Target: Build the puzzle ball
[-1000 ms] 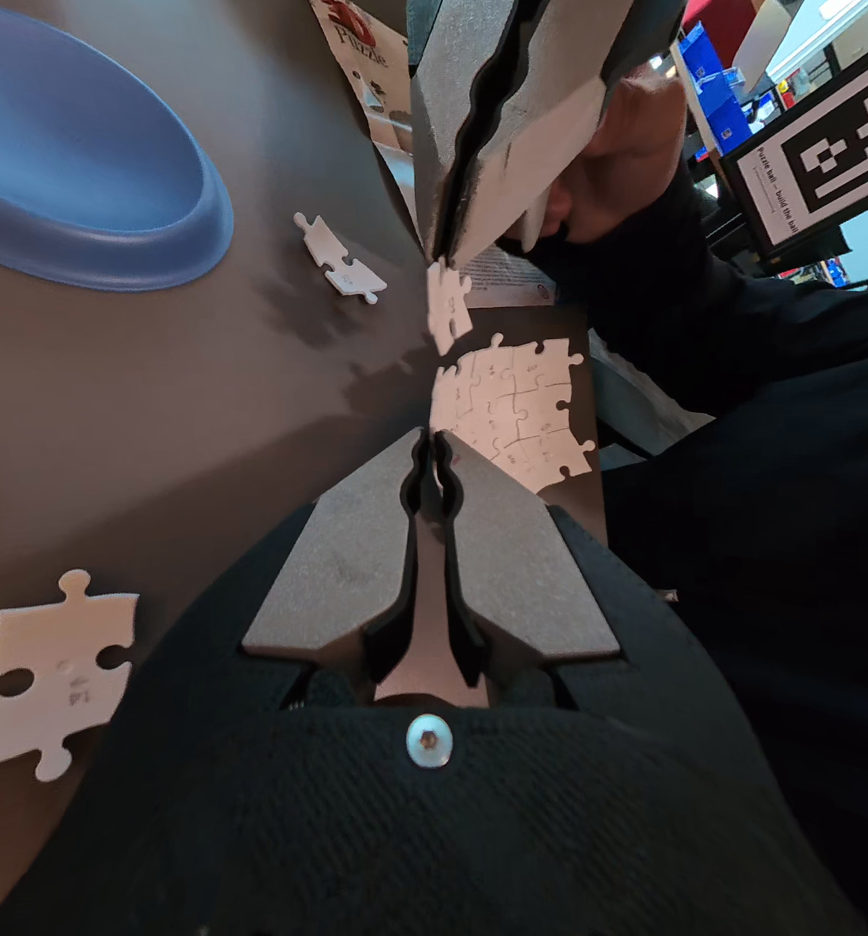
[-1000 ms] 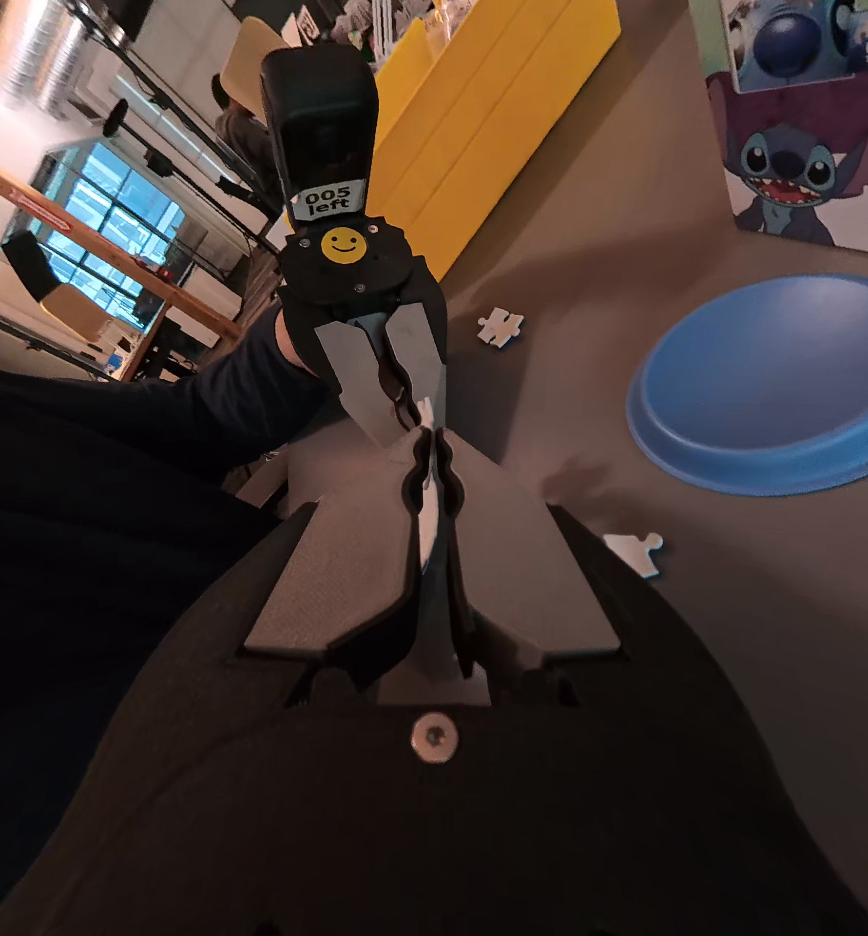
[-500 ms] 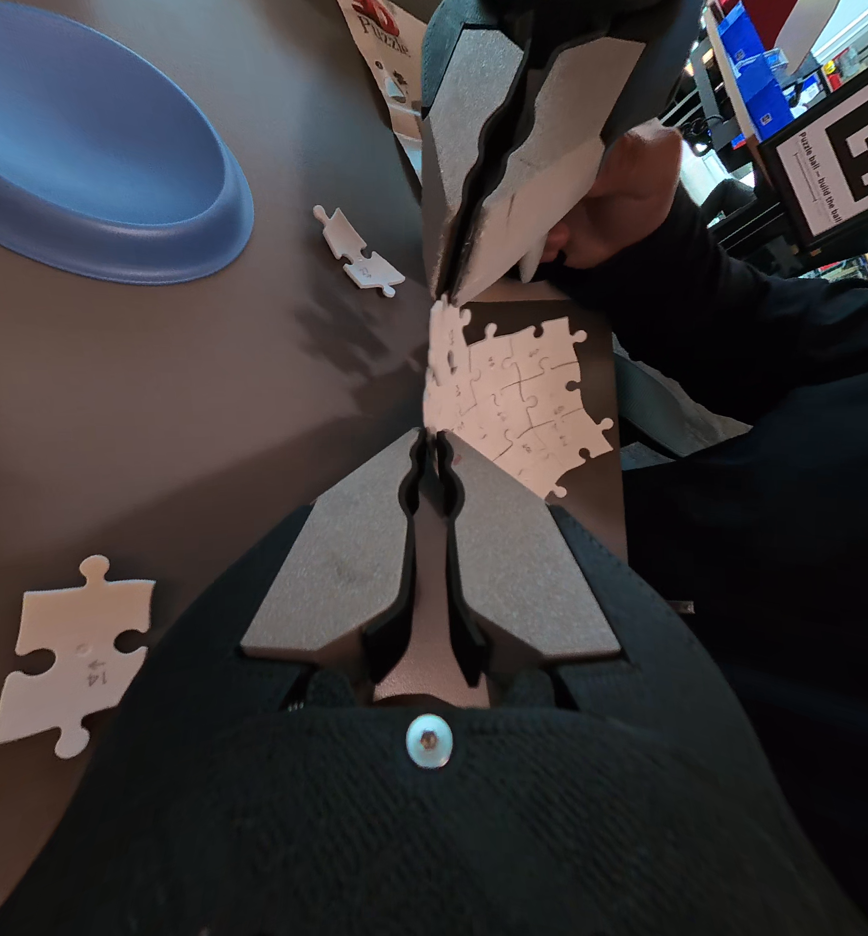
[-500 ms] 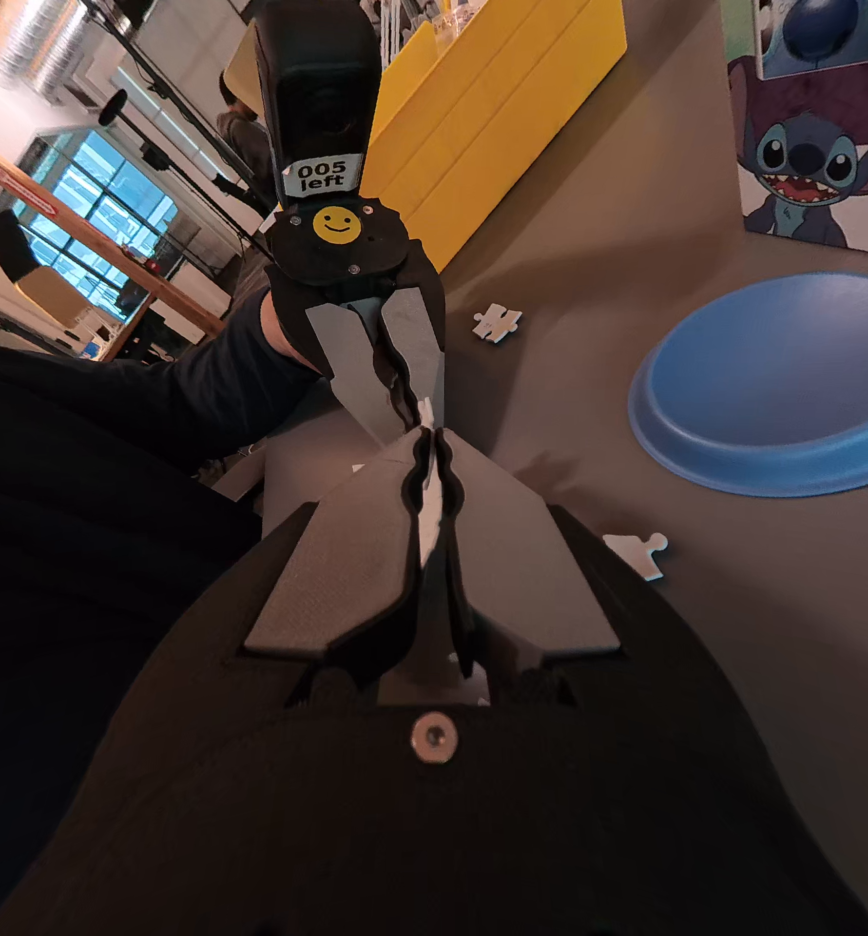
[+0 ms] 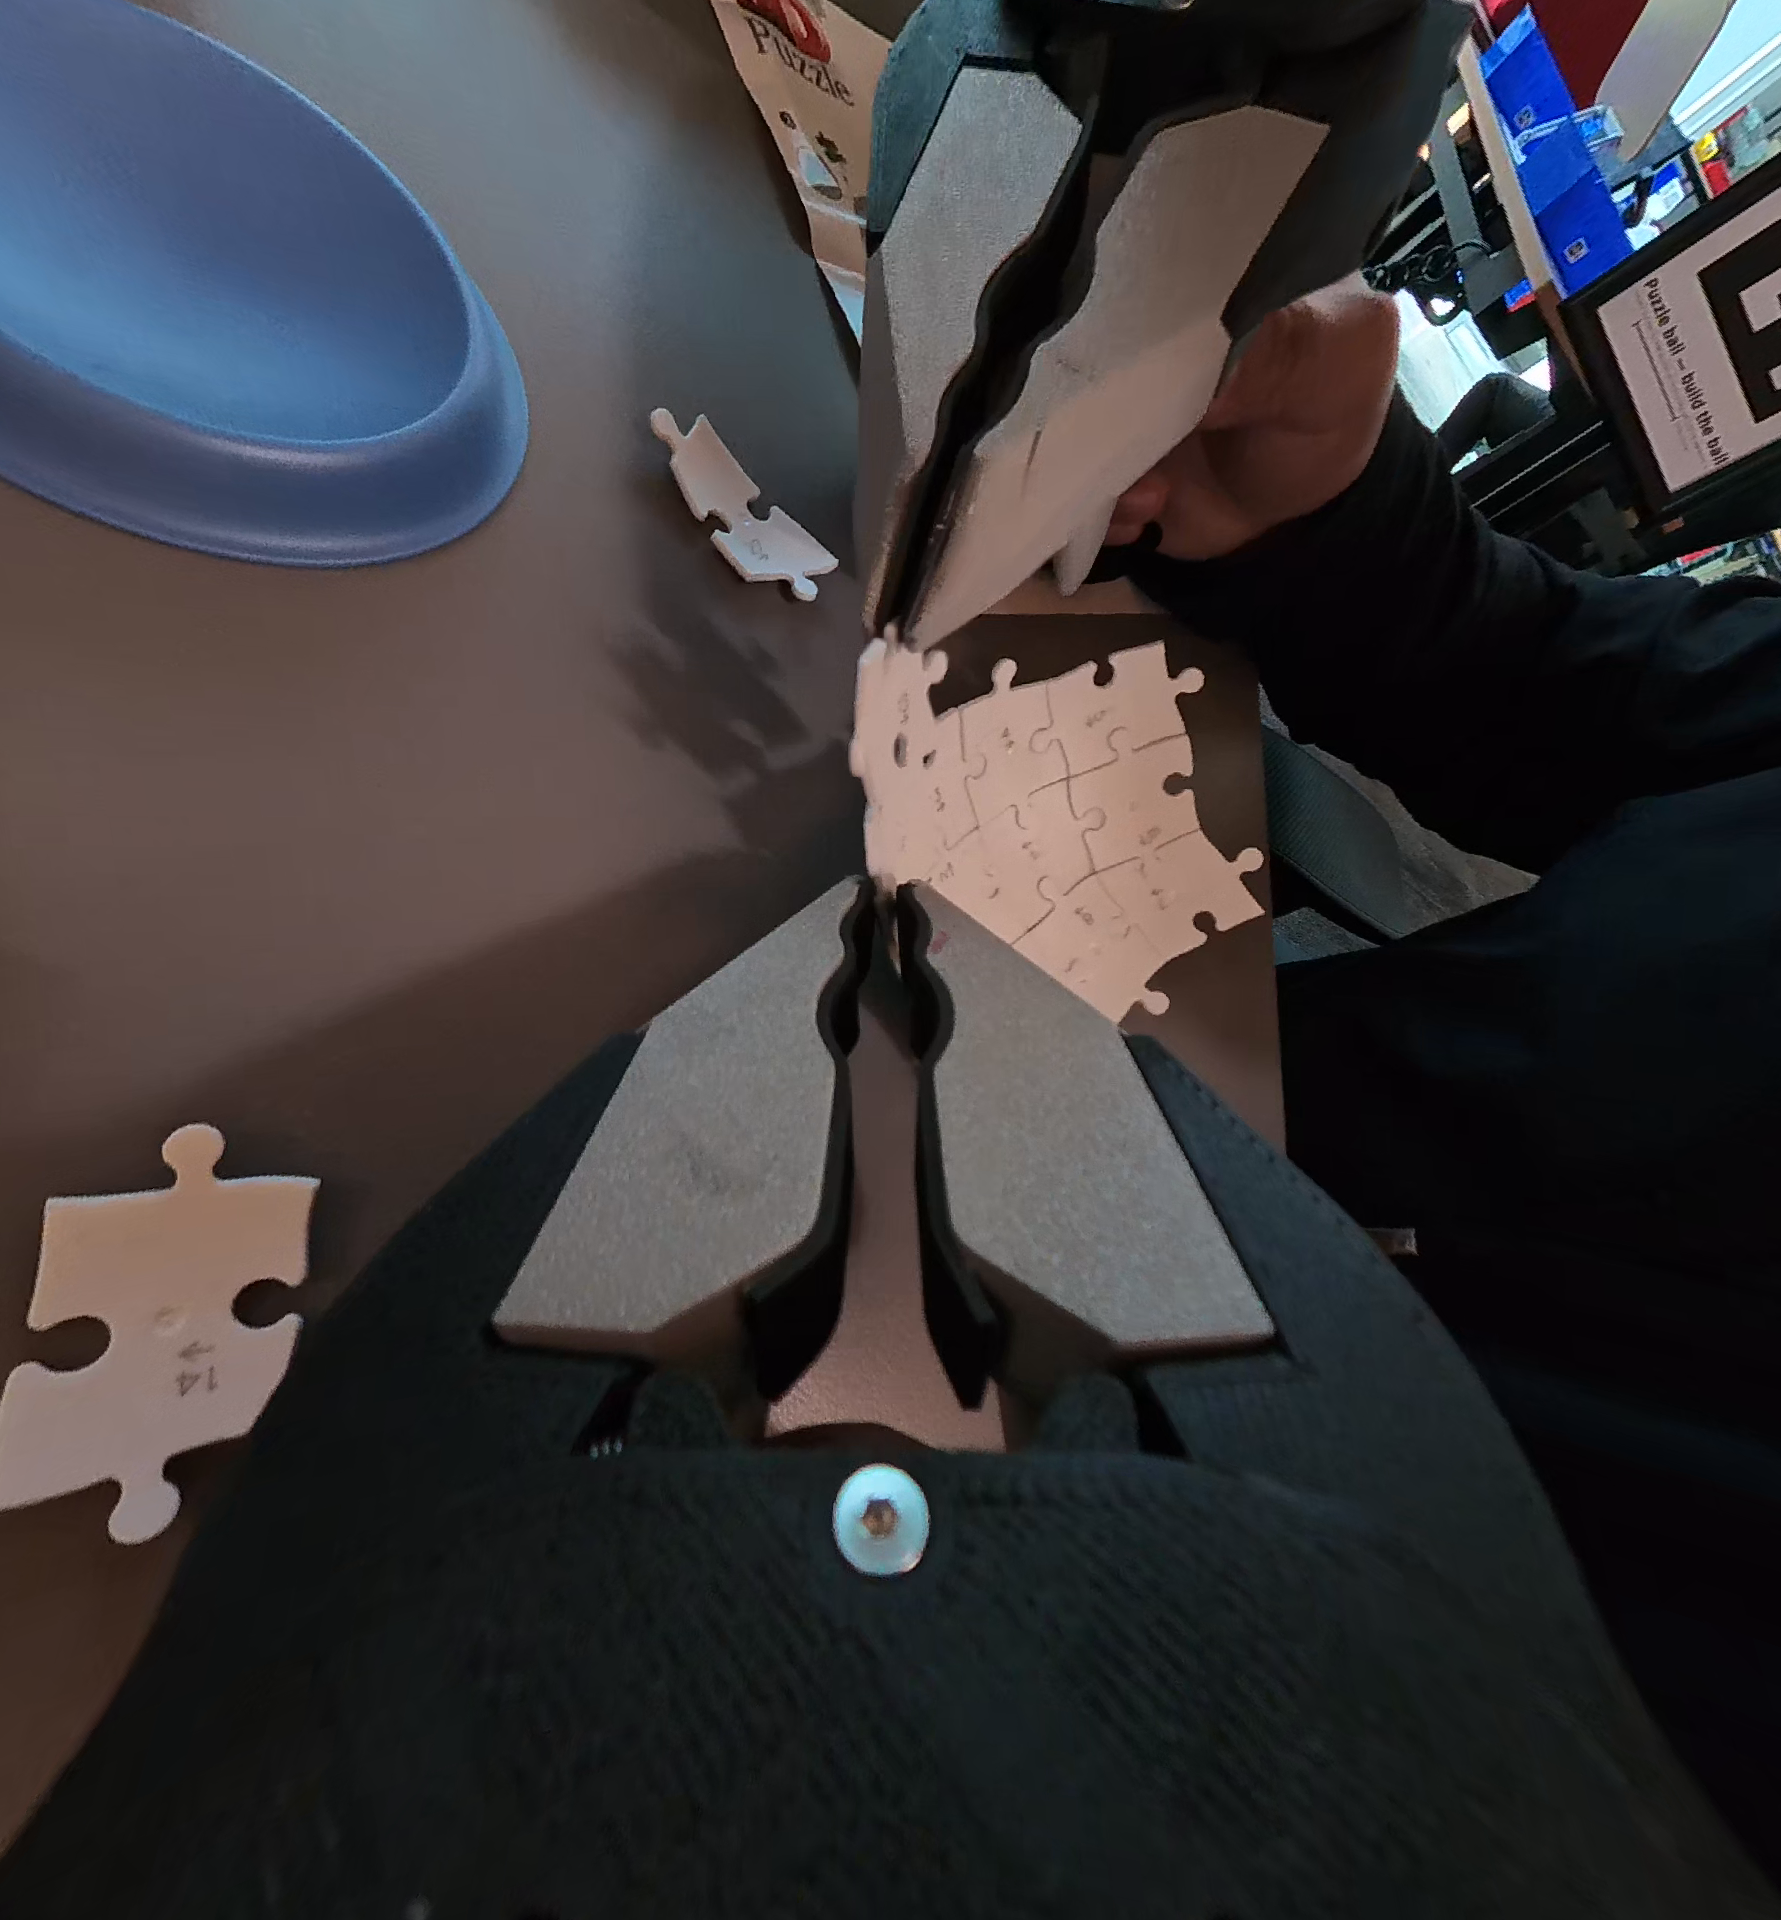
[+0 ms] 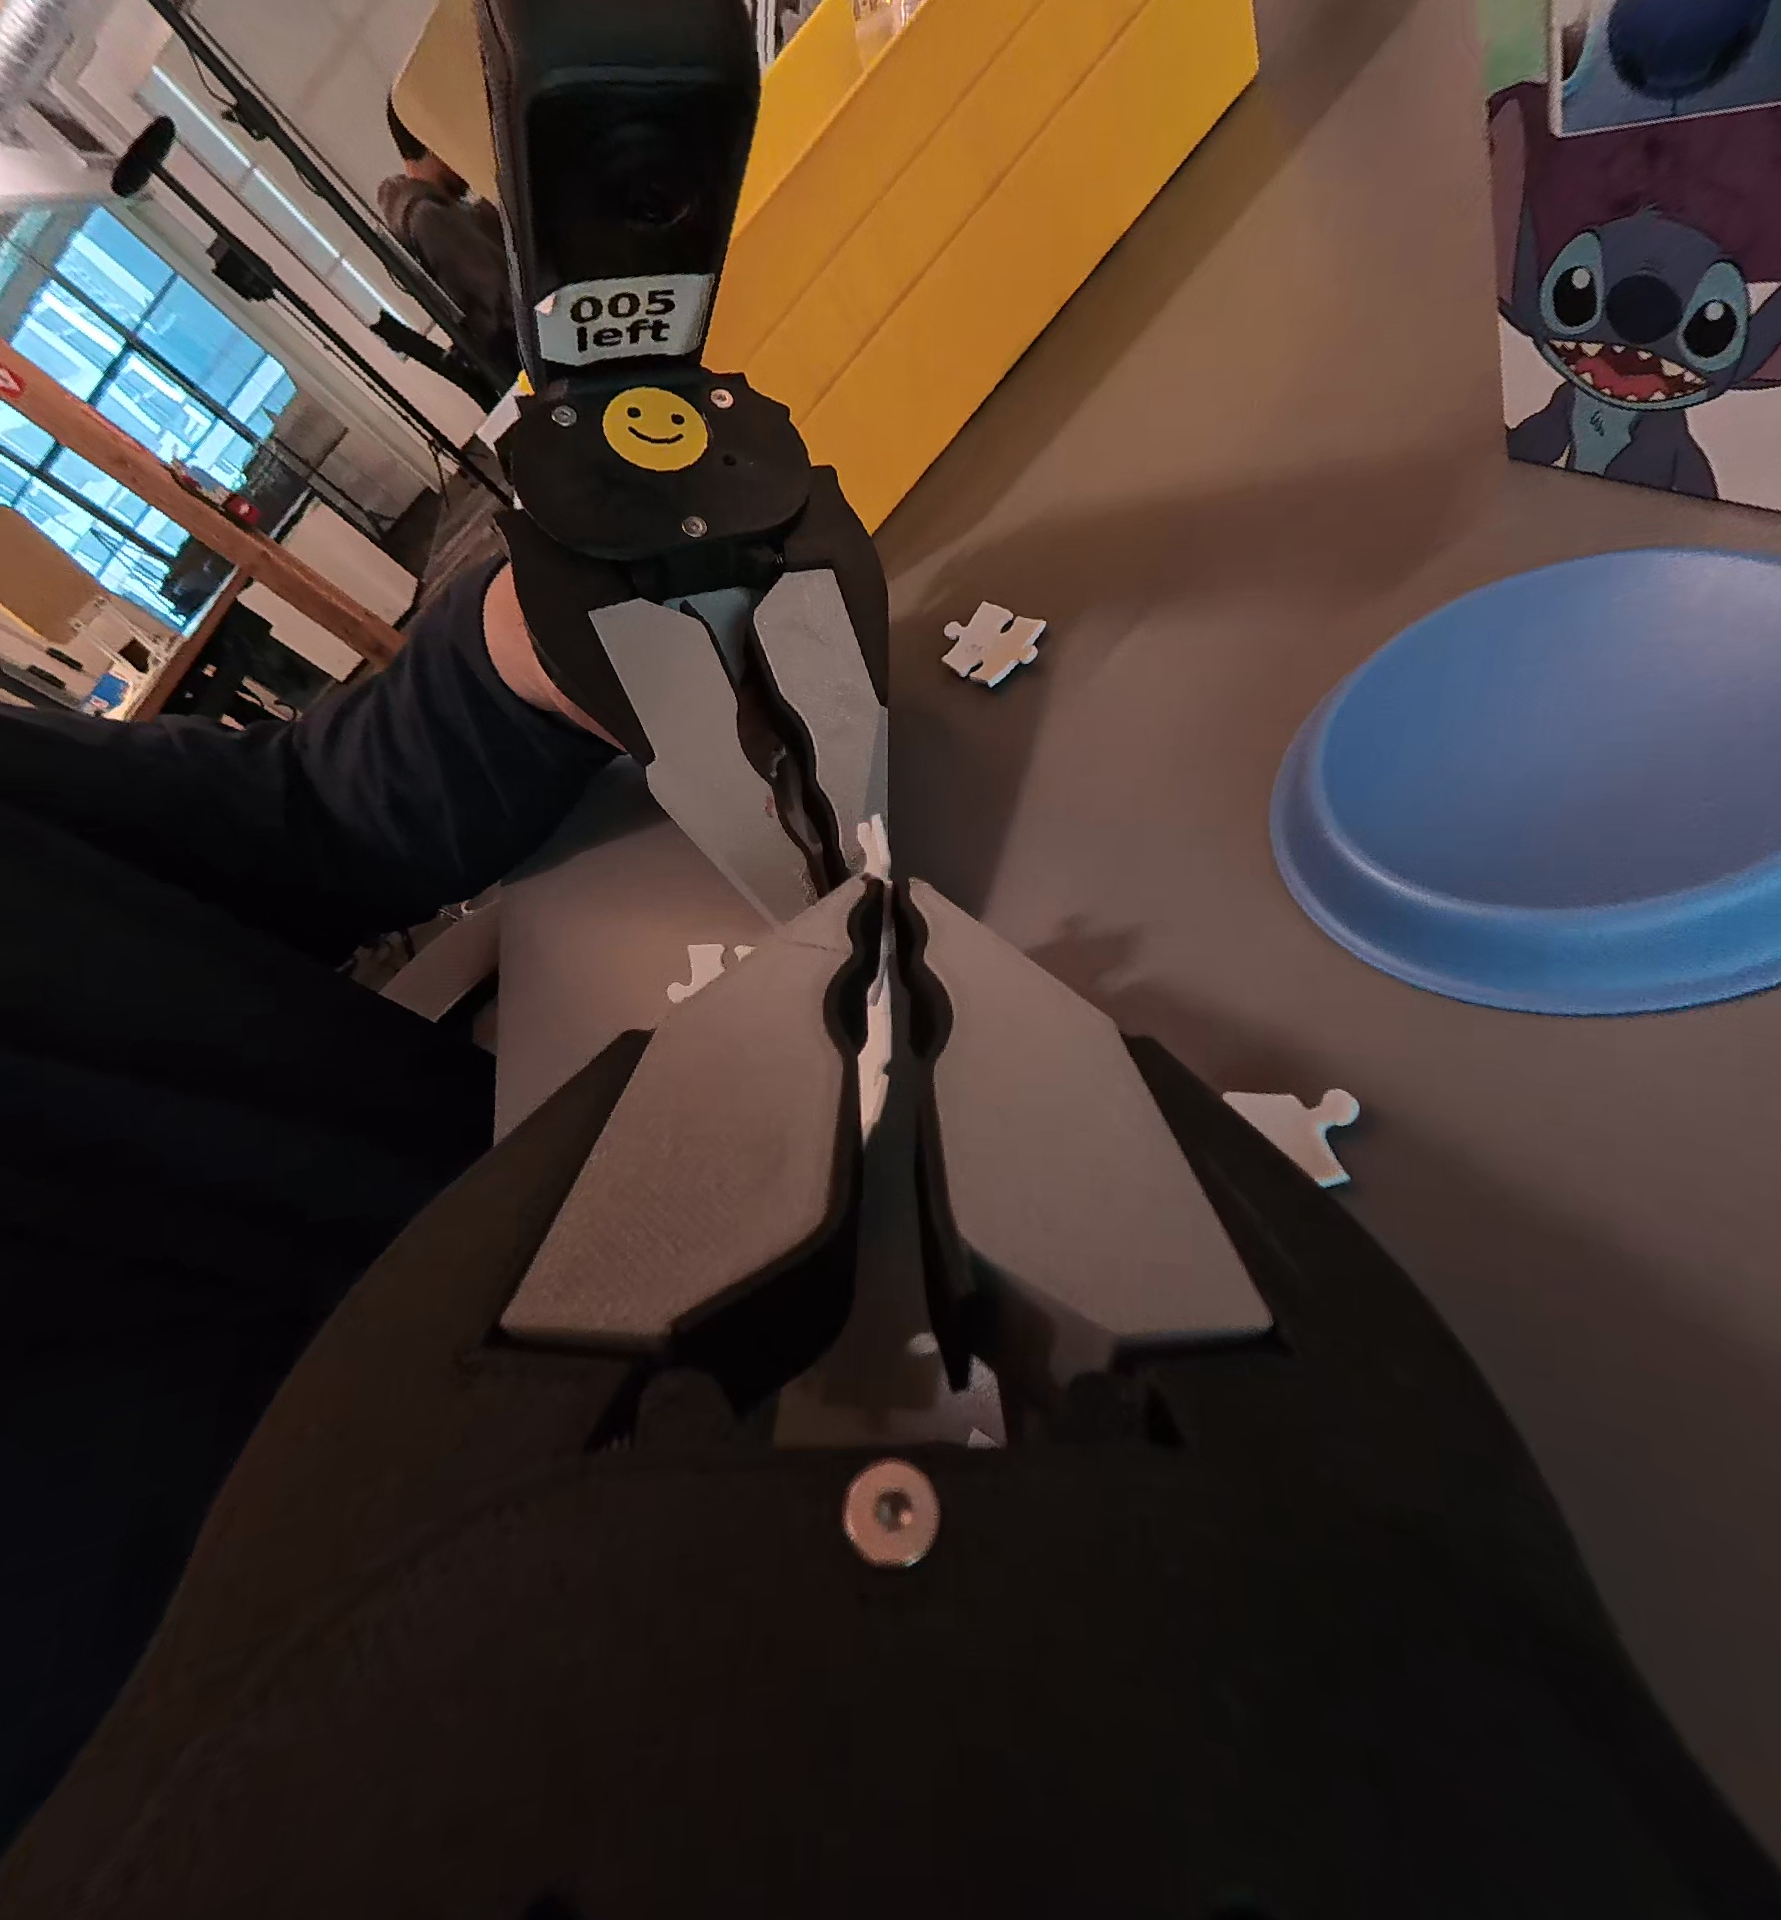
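In the left wrist view, the single white piece (image 5: 891,691) that hung apart from the assembled white panel (image 5: 1057,821) a second ago now touches its upper left edge, so the join looks nearly made, though I cannot tell if it is seated; the left gripper (image 5: 884,902) is clamped on the panel's near edge, with the right gripper (image 5: 901,623) pinching the piece from above. In the right wrist view, the right gripper (image 6: 886,894) meets the left gripper (image 6: 832,871) tip to tip above the brown table (image 6: 1177,790), both closed on white puzzle, while loose pieces and the blue dish (image 6: 1551,914) lie apart.
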Motion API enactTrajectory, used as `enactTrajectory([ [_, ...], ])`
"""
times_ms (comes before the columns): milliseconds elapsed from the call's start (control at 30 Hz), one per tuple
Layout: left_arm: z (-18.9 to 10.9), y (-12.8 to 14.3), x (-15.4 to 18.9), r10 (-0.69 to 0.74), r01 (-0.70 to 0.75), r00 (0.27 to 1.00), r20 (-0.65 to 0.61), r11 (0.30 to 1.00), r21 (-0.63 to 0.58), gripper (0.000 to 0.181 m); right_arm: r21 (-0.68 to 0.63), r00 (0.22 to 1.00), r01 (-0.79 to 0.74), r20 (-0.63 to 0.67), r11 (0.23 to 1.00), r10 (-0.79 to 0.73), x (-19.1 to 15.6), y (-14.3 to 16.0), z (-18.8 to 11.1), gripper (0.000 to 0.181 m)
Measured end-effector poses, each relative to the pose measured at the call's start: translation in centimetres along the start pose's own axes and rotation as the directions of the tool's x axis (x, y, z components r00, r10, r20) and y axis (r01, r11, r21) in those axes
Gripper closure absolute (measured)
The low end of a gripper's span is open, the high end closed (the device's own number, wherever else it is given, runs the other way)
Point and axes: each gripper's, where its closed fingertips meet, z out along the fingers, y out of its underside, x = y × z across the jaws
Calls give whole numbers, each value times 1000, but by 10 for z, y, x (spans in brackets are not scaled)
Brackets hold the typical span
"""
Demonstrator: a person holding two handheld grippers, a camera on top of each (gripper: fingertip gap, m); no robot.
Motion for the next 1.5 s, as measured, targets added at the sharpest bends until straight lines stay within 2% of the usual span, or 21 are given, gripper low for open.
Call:
enactTrajectory([
  [367,0,3,1,-6,6,1000,-6,1000,-10,179,-26,1000,16,-6,1000,-17,0,3,4,181],
  [633,-2,0,1,-15,16,1000,-22,1000,6,166,-33,1000,10,10,999,-10,-1,3,5,181],
  [1200,3,-7,8,-30,31,997,-68,999,21,172,-23,998,6,55,1000,-5,-5,1,5,181],
  [1500,-4,2,14,-16,15,997,-74,1000,-6,165,10,994,59,90,998,-60,-10,-6,3,181],
])
